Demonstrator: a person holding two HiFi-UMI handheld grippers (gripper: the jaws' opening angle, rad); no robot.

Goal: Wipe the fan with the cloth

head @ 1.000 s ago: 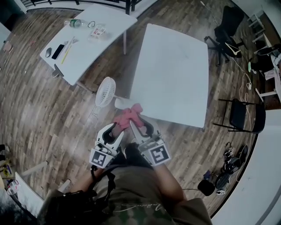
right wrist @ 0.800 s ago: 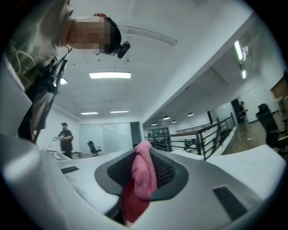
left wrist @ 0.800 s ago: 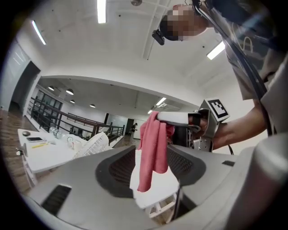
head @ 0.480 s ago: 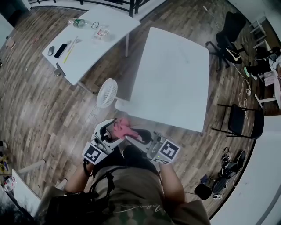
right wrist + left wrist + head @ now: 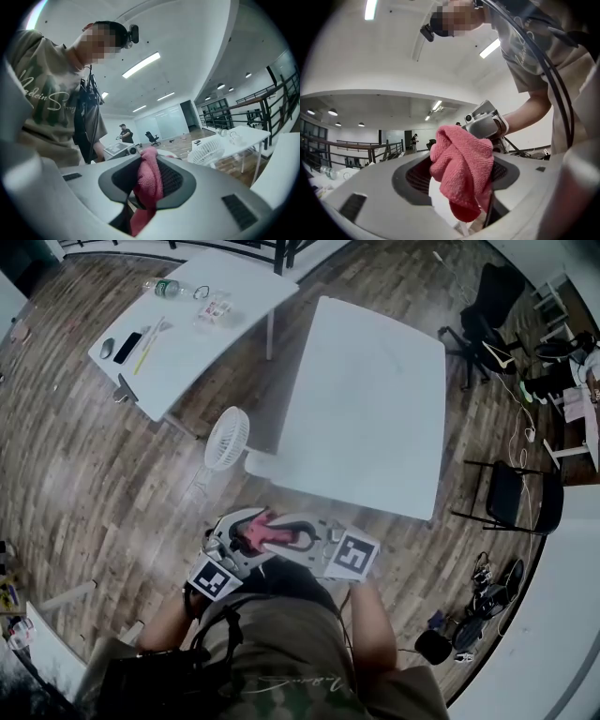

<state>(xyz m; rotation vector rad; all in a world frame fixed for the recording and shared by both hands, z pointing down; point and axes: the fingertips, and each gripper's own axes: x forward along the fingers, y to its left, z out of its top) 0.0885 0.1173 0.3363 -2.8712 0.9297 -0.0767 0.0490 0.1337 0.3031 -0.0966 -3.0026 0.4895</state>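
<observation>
close before my chest, my right gripper (image 5: 149, 178) pinches the pink terry cloth (image 5: 257, 532) in its fingers. my left gripper (image 5: 459, 178) has just been opening its fingers, which stand wide around the cloth. a regrip, i judge. next comes reaching the small white round fan (image 5: 227, 438) beside the white desk (image 5: 375, 409), well apart.

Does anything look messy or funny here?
Nothing spilled or broken. The cloth is just scrunched into a lump in the right gripper, and the fan stands upright.
</observation>
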